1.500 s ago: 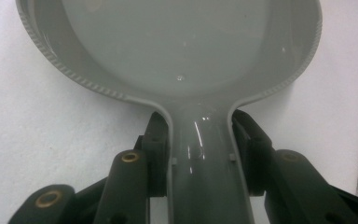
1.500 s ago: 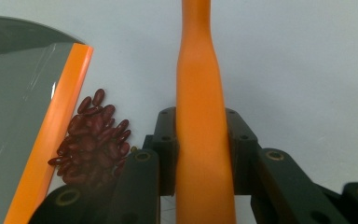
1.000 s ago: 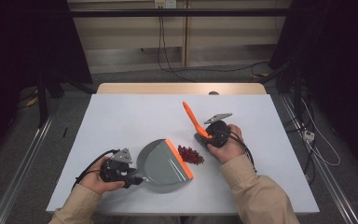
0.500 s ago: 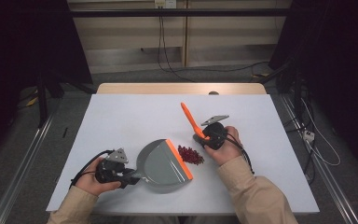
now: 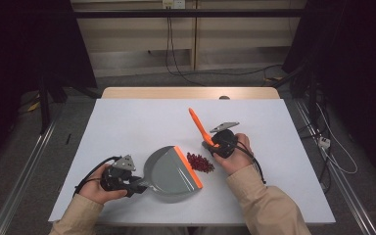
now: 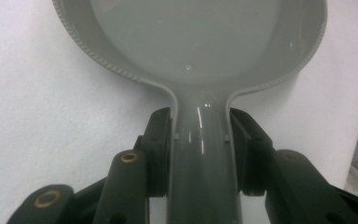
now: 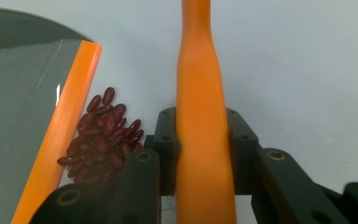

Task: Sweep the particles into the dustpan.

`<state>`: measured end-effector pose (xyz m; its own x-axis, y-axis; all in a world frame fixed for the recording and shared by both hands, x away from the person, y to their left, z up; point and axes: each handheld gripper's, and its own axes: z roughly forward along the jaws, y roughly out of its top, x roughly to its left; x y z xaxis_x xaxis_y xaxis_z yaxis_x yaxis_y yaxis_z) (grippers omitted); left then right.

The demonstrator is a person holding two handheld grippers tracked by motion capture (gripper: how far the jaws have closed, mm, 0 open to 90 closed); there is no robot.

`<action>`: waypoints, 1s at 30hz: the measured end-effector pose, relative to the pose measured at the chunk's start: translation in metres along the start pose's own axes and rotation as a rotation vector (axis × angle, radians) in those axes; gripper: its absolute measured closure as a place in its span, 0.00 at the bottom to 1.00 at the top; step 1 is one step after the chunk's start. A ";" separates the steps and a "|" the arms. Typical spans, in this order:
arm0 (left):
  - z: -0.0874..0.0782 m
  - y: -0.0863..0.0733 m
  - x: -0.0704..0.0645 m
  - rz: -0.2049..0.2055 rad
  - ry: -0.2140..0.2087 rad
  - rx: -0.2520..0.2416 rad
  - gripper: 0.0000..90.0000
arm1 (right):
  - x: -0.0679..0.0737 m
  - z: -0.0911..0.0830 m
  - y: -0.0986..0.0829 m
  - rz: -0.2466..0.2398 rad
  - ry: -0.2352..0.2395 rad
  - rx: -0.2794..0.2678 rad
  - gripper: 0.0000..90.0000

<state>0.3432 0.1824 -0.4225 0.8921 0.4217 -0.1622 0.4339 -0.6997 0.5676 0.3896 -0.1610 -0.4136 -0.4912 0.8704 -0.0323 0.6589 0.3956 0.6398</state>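
Left gripper point(image 5: 138, 183) clamped the grey dustpan point(image 5: 170, 172) by its handle, keeping the orange lip flat on the table point(image 5: 127, 122) just beside the red beans point(image 5: 200, 162). Right gripper point(image 5: 209, 145) was clenched on the orange brush handle point(image 5: 199, 125), placed behind the pile to push it in.

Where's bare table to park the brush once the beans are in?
Free: the table left of the brush and behind the dustpan; also right of the right gripper. Crowded: between the dustpan's orange lip and that gripper, where the beans lie.
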 end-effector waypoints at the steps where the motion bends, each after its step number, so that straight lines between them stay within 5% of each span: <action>1: 0.000 0.000 0.000 0.002 0.000 0.000 0.70 | 0.000 0.000 0.000 0.001 0.002 -0.001 0.79; 7: 0.002 0.001 -0.001 0.031 -0.007 0.026 0.70 | 0.005 0.000 0.000 0.003 0.001 0.002 0.79; 30: 0.008 0.011 -0.005 0.028 -0.033 0.038 0.70 | 0.027 0.002 0.002 0.073 0.048 -0.030 0.79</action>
<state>0.3446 0.1682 -0.4226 0.9076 0.3826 -0.1731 0.4122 -0.7328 0.5413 0.3788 -0.1358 -0.4150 -0.4698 0.8813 0.0519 0.6771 0.3219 0.6617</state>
